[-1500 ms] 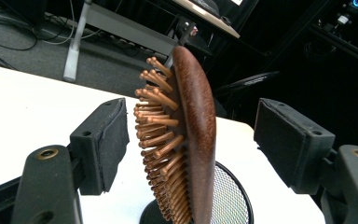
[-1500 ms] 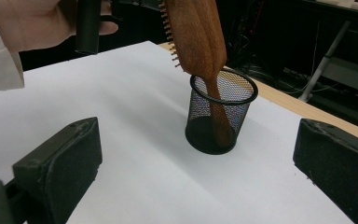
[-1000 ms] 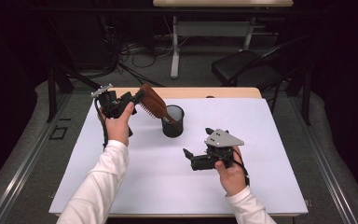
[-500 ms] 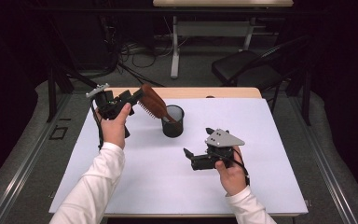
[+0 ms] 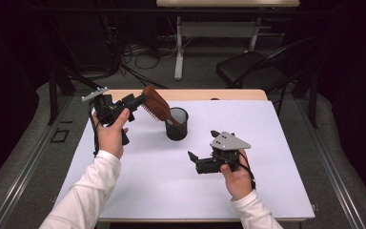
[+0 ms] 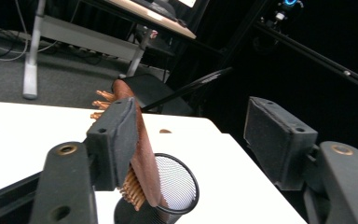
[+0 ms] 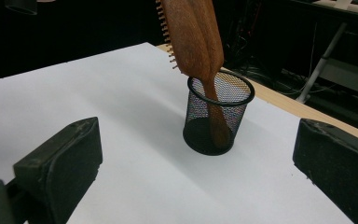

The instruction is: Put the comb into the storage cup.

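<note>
The brown wooden paddle hairbrush [image 5: 156, 102], handle down in the black mesh cup [image 5: 177, 124], is seen leaning toward the nearer left gripper [image 5: 140, 101], whose just-closing, still unclenched jaws straddle its head, one pad touching.

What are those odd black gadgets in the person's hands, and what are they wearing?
Both arms wear long white sleeves. The left gripper and right gripper are black, each topped with a grey three-cornered plate and trailing a black cable. Their fingers carry flat black pads.
</note>
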A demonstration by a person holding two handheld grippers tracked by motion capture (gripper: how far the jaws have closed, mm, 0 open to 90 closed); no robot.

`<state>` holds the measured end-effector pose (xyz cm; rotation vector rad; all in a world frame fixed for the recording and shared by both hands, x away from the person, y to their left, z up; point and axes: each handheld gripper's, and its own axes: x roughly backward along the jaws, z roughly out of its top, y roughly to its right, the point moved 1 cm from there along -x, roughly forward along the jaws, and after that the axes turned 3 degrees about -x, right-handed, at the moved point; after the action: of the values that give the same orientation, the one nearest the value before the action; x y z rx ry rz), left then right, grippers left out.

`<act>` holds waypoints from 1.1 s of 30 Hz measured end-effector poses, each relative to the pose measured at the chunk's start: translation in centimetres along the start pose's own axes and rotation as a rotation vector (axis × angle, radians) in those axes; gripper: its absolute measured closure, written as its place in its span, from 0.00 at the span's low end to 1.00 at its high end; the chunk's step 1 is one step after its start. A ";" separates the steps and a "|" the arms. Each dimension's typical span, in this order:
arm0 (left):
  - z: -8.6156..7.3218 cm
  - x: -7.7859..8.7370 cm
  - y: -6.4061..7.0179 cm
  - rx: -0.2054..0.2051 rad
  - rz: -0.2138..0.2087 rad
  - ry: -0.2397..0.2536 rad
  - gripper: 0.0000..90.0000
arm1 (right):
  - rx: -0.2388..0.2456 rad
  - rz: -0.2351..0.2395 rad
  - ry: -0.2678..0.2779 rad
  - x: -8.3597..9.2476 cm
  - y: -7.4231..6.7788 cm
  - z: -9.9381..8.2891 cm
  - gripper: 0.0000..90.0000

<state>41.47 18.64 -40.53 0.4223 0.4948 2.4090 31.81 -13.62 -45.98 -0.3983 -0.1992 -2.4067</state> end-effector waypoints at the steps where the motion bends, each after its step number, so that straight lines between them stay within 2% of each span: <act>1: -0.1 0.1 0.1 -0.010 0.003 0.007 0.40 | 0.000 0.000 0.001 0.0 0.0 0.0 0.01; 2: -0.2 0.3 0.2 -0.026 0.009 0.003 0.40 | -0.001 -0.001 0.002 0.1 0.1 0.0 0.01; 8: -1.0 1.0 0.2 -0.046 -0.037 -0.033 0.40 | -0.006 -0.005 0.006 0.2 0.2 0.1 0.01; 10: -1.2 1.2 0.3 -0.065 -0.036 -0.041 0.40 | -0.002 -0.004 0.006 0.2 0.1 0.1 0.01; 13: -1.6 1.4 0.5 -0.074 -0.067 -0.065 0.40 | -0.002 -0.004 0.005 0.1 0.1 0.1 0.01; 18: -2.2 1.9 1.1 -0.181 -0.038 -0.074 0.38 | -0.003 -0.003 0.006 0.2 0.1 0.1 0.01; 20: -2.3 2.1 1.3 -0.198 -0.041 -0.075 0.32 | -0.005 -0.002 0.007 0.2 0.2 0.1 0.01; 28: -3.2 2.5 1.8 -0.281 -0.062 -0.115 0.28 | -0.006 0.001 0.013 0.3 0.3 0.3 0.01; 33: -3.4 2.7 1.6 -0.291 -0.063 -0.159 0.23 | -0.013 0.005 0.009 0.3 0.3 0.2 0.01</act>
<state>37.19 18.38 -42.37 0.4565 0.0829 2.3160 31.79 -13.98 -45.68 -0.3937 -0.1788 -2.4051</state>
